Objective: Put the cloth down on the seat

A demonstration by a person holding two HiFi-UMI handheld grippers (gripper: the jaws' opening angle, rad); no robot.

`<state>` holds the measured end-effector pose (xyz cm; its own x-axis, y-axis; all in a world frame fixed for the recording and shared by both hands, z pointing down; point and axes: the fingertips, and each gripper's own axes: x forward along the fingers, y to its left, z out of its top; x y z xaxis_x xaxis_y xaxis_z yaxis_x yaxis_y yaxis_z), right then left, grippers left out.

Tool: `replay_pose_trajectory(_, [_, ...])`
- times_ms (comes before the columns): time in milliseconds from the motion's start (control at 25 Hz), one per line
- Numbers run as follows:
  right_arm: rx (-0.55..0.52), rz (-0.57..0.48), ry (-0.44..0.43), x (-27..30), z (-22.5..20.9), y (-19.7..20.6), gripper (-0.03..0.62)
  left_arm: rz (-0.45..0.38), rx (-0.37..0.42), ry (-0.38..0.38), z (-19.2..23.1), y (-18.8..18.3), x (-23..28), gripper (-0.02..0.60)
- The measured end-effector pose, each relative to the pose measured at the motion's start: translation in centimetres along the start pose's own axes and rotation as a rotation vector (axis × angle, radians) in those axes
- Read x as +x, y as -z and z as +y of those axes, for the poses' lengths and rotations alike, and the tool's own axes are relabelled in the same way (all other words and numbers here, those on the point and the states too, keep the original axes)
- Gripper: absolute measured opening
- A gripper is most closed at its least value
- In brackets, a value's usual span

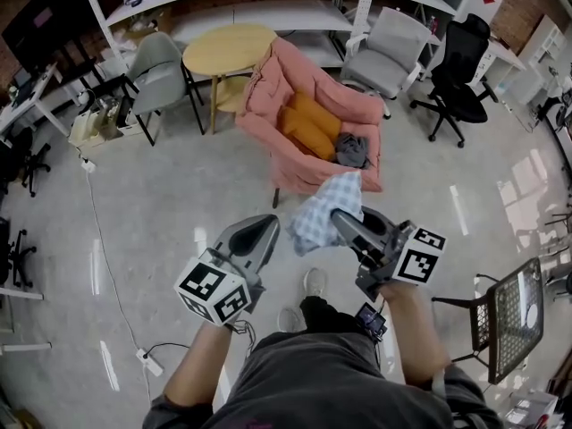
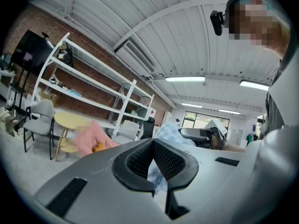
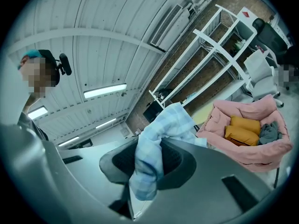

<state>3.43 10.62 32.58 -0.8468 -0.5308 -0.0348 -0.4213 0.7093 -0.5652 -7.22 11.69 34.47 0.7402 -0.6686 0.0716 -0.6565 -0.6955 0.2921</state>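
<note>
A light blue checked cloth (image 1: pixel 323 207) hangs bunched from my right gripper (image 1: pixel 340 216), which is shut on it; in the right gripper view the cloth (image 3: pixel 161 125) fills the gap between the pads. The pink armchair (image 1: pixel 295 164) stands just beyond both grippers. On its seat lie orange cushions (image 1: pixel 308 123) and a dark grey cloth (image 1: pixel 351 150). My left gripper (image 1: pixel 266 224) hovers beside the cloth on the left. Its jaws are together at the tips and nothing is between them (image 2: pixel 153 142). The armchair (image 3: pixel 254 148) is right of the held cloth in the right gripper view.
A round wooden table (image 1: pixel 228 50) stands behind the armchair, with grey chairs (image 1: pixel 159 68) (image 1: pixel 386 43) on either side. A black office chair (image 1: pixel 458 61) is at the back right and a black mesh seat (image 1: pixel 511 315) at my right. A cable with a power strip (image 1: pixel 143 357) lies on the floor at left.
</note>
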Motion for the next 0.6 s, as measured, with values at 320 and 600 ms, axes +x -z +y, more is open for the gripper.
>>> replay_pose_trajectory(320, [0.019,0.02,-0.032,3.6,-4.8,-1.8,0.086,0.016,-0.003,-0.035,4.6,-0.5,3.7,0.011])
replay_pose_trajectory(600, [0.041,0.064,-0.074,7.3,-10.0,-4.2,0.086,0.019,-0.024,-0.077,9.6,-1.4,8.8,0.011])
